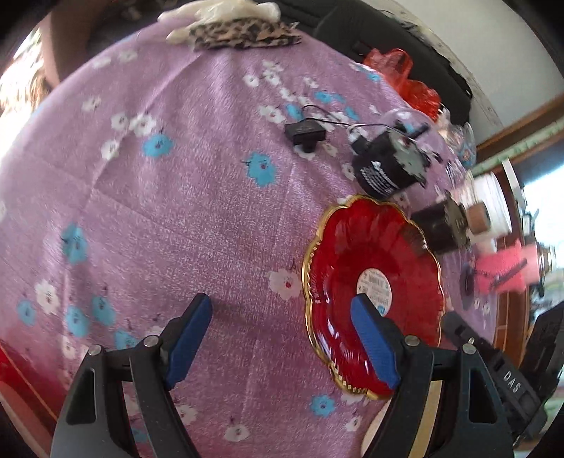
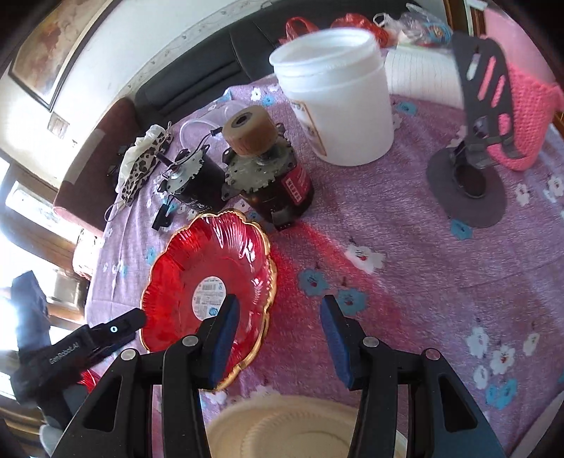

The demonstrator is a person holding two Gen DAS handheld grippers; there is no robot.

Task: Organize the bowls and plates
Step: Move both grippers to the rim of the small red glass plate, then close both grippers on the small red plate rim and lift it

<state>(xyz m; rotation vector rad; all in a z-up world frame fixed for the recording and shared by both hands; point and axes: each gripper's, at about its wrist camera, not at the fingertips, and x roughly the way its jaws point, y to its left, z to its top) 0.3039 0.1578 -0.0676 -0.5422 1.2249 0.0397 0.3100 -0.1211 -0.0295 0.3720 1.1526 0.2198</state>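
Note:
A red glass plate (image 1: 370, 278) with a scalloped gold rim and a white label lies on the purple flowered tablecloth; it also shows in the right wrist view (image 2: 197, 267). My left gripper (image 1: 282, 341) is open and empty, its right finger over the plate's near part. My right gripper (image 2: 278, 338) is open and empty, its left finger over the plate's right edge. A cream ribbed plate (image 2: 282, 429) lies at the near table edge under the right gripper. The other gripper's body shows in each view (image 1: 493, 366) (image 2: 88, 345).
Two black motors (image 2: 278, 176) (image 2: 194, 179) stand just behind the red plate. A white tub (image 2: 338, 98), a black stand with pink knitted cloth (image 2: 493, 116), a small black adapter (image 1: 305, 135), a leopard cloth (image 1: 243, 33) and red bags (image 1: 405, 81) sit farther back.

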